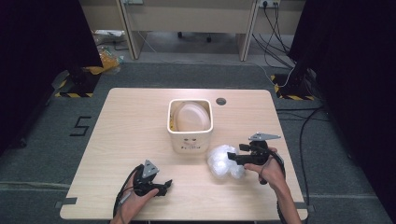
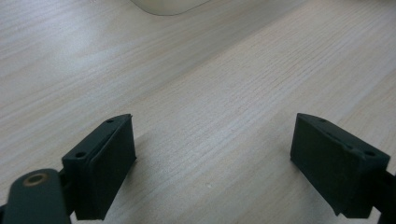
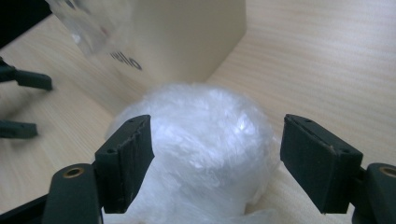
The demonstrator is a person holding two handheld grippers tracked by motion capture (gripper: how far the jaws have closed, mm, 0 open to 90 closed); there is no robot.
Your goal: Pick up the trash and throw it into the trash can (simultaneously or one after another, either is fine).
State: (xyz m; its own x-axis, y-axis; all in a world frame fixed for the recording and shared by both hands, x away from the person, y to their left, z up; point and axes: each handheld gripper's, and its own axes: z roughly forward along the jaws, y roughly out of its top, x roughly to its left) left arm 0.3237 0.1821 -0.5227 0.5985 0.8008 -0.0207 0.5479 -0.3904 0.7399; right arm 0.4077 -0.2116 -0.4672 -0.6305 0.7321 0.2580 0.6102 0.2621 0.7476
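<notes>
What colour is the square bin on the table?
Cream bin, best seen in the high view.

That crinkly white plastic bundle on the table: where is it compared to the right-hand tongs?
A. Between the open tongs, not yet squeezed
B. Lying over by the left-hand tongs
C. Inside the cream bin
A: the right gripper view shows the plastic bundle between the right tongs, whose jaws stand apart on either side, beside the cream bin.
</notes>
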